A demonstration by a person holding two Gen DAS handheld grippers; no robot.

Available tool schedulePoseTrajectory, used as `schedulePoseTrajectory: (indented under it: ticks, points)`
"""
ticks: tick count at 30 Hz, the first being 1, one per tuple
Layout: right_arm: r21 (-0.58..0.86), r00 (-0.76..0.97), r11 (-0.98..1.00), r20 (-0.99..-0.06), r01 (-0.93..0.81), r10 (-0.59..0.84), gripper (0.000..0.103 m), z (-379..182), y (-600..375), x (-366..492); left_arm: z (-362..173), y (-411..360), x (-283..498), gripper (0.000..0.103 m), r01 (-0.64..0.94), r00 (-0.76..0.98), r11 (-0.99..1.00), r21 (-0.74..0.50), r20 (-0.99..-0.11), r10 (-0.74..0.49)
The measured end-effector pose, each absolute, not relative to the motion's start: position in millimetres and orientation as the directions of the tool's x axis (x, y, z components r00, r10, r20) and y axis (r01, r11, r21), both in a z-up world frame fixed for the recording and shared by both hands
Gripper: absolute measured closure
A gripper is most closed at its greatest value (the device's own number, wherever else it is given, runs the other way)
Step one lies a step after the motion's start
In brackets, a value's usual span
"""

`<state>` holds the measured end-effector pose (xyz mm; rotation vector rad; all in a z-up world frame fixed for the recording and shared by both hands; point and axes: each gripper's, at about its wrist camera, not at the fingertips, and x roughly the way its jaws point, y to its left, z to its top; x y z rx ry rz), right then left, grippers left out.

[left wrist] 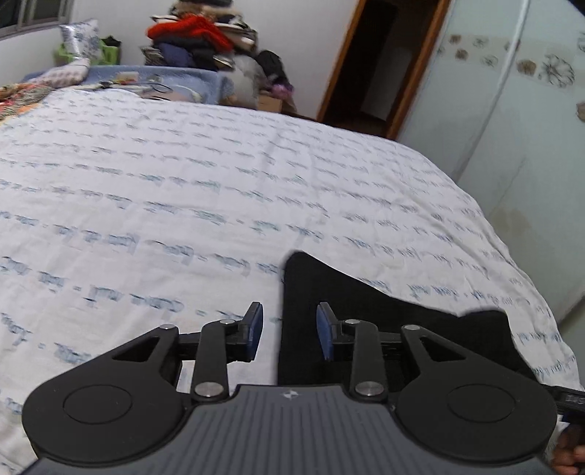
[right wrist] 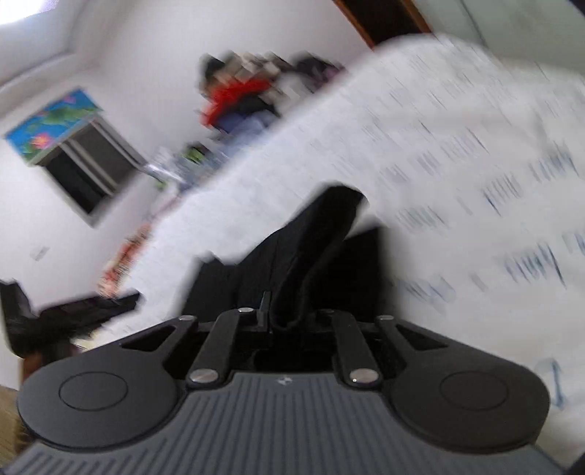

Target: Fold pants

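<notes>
Where pants (left wrist: 365,310) lie, patterned bedsheet (left wrist: 182,182) spreads.

Printed bedsheet (left wrist: 219,175); clothes pile (left wrist: 197,40); doorway (left wrist: 369,62).

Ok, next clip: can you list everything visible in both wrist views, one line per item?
pants: one pair, black, on the near right part of the bed; one end is lifted in the right wrist view
bedsheet: one, white with blue lettering, covering the bed
clothes pile: one heap, red, navy and dark pieces, against the far wall
patterned blanket: one, orange floral, far left edge of the bed
doorway: one, brown wooden frame, dark inside, far right
wardrobe: one, pale with flower motifs, right of the bed
window: one, dark panes under a bright floral valance, left wall
left gripper: one, black with blue pads, jaws open, over the pants' edge
right gripper: one, black, jaws closed on a fold of the pants
</notes>
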<state>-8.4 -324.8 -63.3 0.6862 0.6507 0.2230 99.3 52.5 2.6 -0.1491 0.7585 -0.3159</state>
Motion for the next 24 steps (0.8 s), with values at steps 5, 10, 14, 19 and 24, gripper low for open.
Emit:
schedulePoseTrajectory:
  ticks: [5, 10, 14, 19, 24]
  points:
    - [0.643, 0.815, 0.763, -0.478, 0.070, 0.329, 0.069, -69, -333, -16, 2, 26, 85, 0.072, 0.302, 0.699, 0.946, -0.121, -0.646, -0.306]
    - [0.419, 0.881, 0.897, -0.466, 0.139, 0.080, 0.065, -36, -338, -36, 0, 12, 72, 0.039, 0.354, 0.719, 0.934, -0.058, -0.621, -0.311]
    - [0.489, 0.849, 0.872, -0.451, -0.021, 0.274, 0.065, -27, -322, -37, -4, -1, 61, 0.033, 0.392, 0.735, 0.920, -0.019, -0.595, -0.326]
    - [0.461, 0.780, 0.885, -0.533, -0.057, 0.328, 0.065, -49, -295, -20, -10, -13, 56, 0.033, 0.415, 0.724, 0.910, -0.007, -0.604, -0.334]
    - [0.372, 0.786, 0.924, -0.544, -0.089, 0.294, 0.096, -48, -283, -37, -11, -23, 55, 0.033, 0.429, 0.707, 0.903, -0.022, -0.614, -0.351]
